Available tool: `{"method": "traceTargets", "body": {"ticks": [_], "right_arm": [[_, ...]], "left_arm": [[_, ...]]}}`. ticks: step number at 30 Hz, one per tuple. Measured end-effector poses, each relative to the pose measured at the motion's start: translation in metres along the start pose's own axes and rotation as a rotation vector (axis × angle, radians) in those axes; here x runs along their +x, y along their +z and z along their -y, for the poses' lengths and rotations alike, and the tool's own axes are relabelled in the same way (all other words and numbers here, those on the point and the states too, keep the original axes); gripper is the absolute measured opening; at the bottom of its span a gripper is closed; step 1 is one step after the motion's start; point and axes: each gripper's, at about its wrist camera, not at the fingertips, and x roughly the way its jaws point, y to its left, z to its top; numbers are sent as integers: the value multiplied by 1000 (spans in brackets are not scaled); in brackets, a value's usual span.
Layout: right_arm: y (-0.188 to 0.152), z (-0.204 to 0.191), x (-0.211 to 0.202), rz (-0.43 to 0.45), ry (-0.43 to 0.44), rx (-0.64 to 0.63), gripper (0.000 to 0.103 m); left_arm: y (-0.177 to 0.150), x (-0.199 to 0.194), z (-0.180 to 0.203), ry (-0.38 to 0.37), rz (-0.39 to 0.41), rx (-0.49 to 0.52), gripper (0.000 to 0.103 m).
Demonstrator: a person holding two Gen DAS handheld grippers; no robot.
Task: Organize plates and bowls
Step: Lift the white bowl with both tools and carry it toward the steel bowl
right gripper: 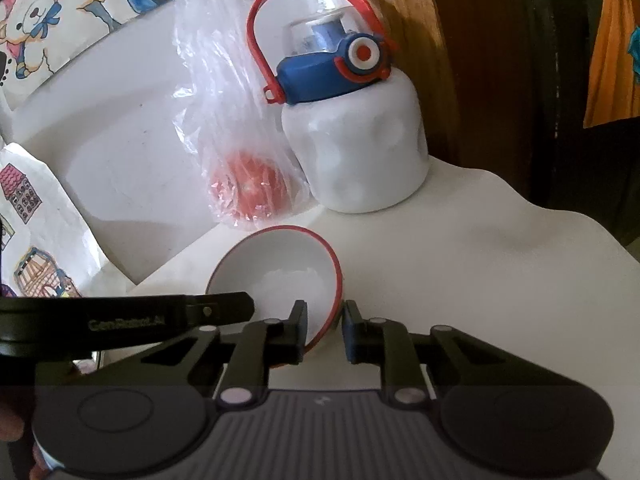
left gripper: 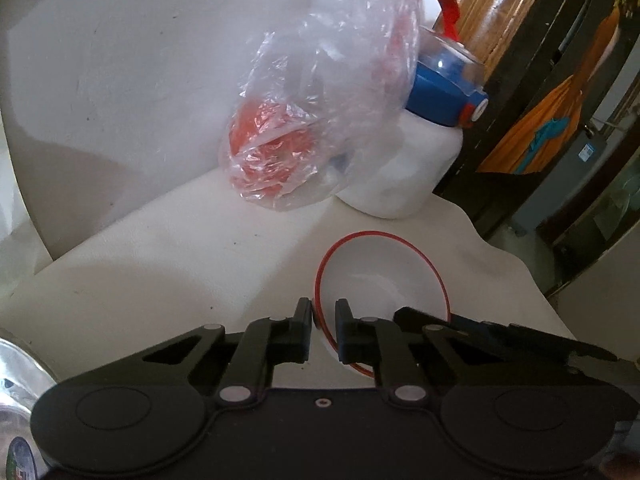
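Note:
A white bowl with a red rim (left gripper: 384, 276) sits on the white table, seen in both wrist views (right gripper: 280, 268). My left gripper (left gripper: 324, 320) straddles the bowl's left rim, one finger outside and one inside, jaws narrow and closed on the rim. My right gripper (right gripper: 324, 322) straddles the bowl's right rim with a small gap on the outer side. The other gripper's black body (right gripper: 120, 320) crosses the left of the right wrist view. No plates are in view.
A clear plastic bag holding something red (left gripper: 280, 148) and a white bottle with blue lid and red handle (right gripper: 352, 140) stand behind the bowl by the wall. A shiny metal vessel (left gripper: 16, 392) sits at the left. The table edge (left gripper: 520, 264) drops off to the right.

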Motion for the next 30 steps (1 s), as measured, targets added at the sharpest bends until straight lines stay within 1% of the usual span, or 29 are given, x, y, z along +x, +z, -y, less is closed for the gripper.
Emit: {"method": "traceTargets", "body": {"ticks": [4, 10, 14, 21, 25, 30], "right_arm": [[-5, 1, -6, 4, 0, 15, 12], [-18, -4, -22, -1, 22, 25, 11], [-26, -13, -45, 2, 58, 23, 11], [-44, -48, -88, 0, 150, -21, 11], [-62, -72, -107, -19, 200, -56, 11], [-81, -104, -127, -40, 250, -106, 11]], "left_arm": [[-4, -3, 4, 0, 11, 3, 10], [-17, -16, 6, 2, 4, 2, 9], [-29, -37, 7, 1, 21, -9, 9], [-57, -106, 2, 24, 76, -47, 9], [-80, -149, -6, 52, 111, -88, 9], [-111, -191, -17, 88, 142, -149, 9]]}}
